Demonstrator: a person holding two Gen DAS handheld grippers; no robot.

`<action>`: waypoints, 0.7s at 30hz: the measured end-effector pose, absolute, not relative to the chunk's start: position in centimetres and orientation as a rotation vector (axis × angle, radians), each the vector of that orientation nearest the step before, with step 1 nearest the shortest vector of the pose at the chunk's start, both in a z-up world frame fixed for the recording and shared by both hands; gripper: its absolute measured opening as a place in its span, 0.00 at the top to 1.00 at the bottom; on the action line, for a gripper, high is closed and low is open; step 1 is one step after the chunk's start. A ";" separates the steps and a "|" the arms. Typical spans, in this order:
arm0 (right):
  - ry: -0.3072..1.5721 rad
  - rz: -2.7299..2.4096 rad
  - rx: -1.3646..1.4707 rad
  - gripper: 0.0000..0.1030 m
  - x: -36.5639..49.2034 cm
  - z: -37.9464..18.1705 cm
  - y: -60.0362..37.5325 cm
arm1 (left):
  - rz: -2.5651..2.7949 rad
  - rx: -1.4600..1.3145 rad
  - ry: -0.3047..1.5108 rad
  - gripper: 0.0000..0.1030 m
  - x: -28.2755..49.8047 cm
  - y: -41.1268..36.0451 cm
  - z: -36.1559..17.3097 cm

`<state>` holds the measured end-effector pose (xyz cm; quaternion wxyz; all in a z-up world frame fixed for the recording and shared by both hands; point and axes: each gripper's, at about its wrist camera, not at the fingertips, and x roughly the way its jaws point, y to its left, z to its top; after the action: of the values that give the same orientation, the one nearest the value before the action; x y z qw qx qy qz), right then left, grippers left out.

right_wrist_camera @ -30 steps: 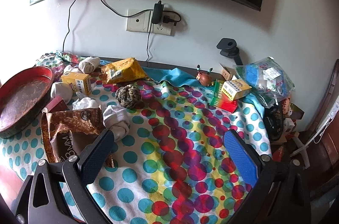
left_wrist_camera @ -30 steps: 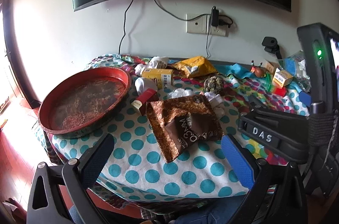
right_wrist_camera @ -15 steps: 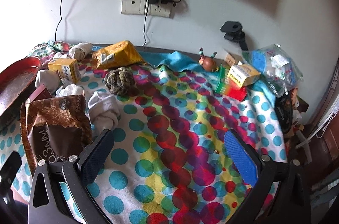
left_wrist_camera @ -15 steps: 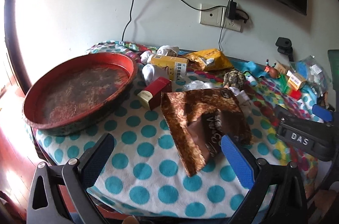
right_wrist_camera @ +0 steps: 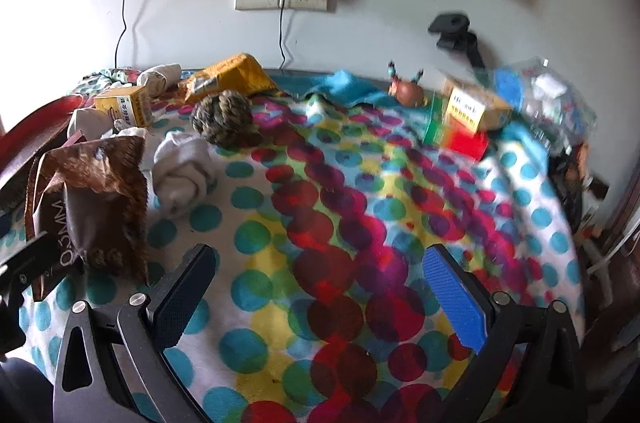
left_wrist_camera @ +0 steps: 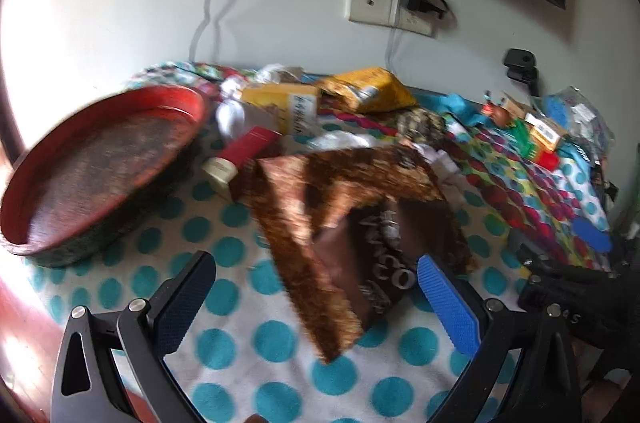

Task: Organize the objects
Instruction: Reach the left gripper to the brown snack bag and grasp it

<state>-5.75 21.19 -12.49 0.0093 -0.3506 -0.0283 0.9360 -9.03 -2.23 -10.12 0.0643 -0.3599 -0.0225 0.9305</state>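
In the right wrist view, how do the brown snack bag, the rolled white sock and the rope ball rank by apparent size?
1. brown snack bag, clearly largest, though nearest the camera.
2. rolled white sock and rope ball look alike; the ball lies farther back, so I leave them unranked.

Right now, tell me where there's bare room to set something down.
Free: the red tray; cloth between the right gripper, white sock and red-green box. Crowded: the back edge around the yellow box and brown bag.

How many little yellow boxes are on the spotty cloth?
2. One yellow box sits at the far left, beside a white sock. The other yellow box lies at the far right on a green-and-red pack. More may hide in the clutter.
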 end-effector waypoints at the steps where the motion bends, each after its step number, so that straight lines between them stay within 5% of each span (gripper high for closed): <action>1: -0.060 2.927 -1.115 0.00 -5.8 -12.8 21.5 | 2.804 -1.092 -0.055 0.00 -9.1 -1.8 -10.2; 13: 0.079 2.936 -1.183 0.00 -6.9 -12.9 23.2 | 2.733 -1.144 -0.073 0.01 -12.5 0.0 -11.0; 17: 0.099 2.928 -1.200 0.00 -7.0 -13.3 23.5 | 2.743 -1.079 -0.073 0.49 -12.1 0.2 -10.6; 21: 0.080 2.931 -1.191 0.00 -6.9 -13.3 23.3 | 2.717 -1.054 -0.166 0.62 -12.3 -0.4 -9.9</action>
<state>-6.87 23.29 -13.29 -0.0115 -0.3763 0.0254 0.9261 -12.28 -0.44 -9.92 0.1110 -0.3590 -0.0564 0.9250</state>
